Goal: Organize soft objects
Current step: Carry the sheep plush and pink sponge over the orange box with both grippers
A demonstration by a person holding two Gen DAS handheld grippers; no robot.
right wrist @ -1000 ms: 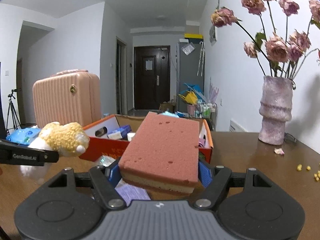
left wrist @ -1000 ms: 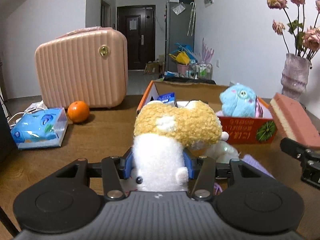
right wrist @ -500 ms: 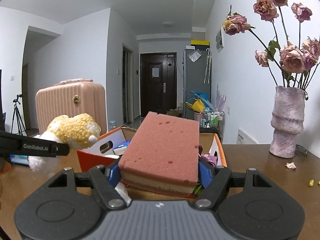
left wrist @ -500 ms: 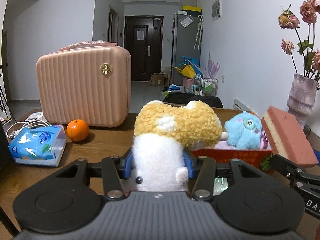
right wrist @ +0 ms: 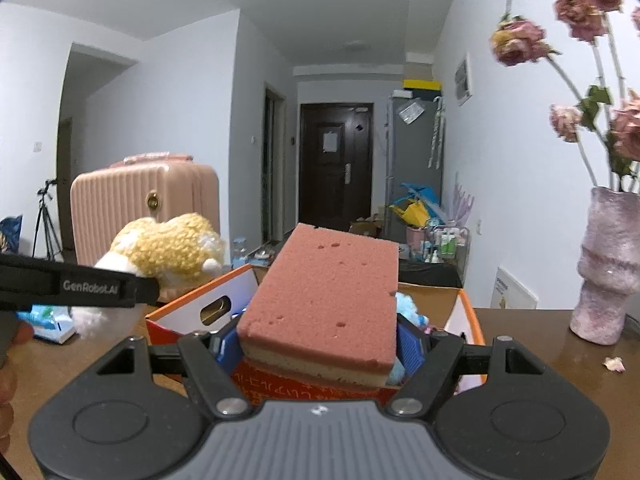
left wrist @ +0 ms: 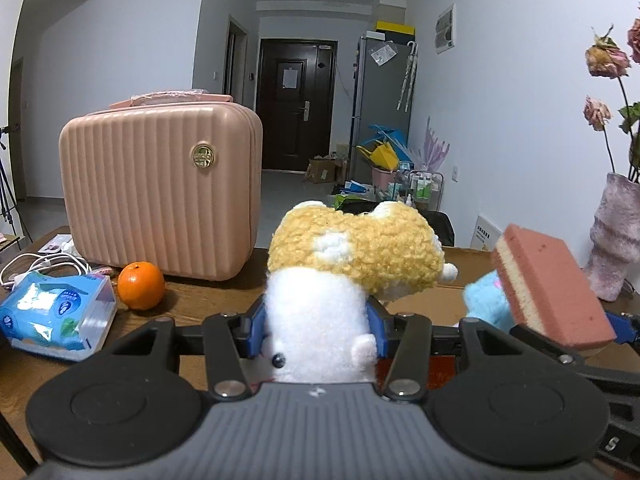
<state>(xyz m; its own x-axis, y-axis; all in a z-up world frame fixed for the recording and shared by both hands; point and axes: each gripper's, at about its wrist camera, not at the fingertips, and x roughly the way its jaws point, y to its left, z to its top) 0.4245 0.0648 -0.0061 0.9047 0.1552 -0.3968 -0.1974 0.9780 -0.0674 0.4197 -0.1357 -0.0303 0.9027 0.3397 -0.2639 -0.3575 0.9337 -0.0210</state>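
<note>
The left gripper fingers clamp the plush toy at its white body. The right gripper fingers clamp the sponge by its sides, apparently above the orange box.

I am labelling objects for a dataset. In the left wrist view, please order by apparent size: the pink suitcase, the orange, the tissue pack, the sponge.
1. pink suitcase, clearly largest.
2. sponge and tissue pack: they look alike; the sponge is held nearer the camera, so I do not rank them.
3. orange, smallest.

suitcase blocks left, vase right
</note>
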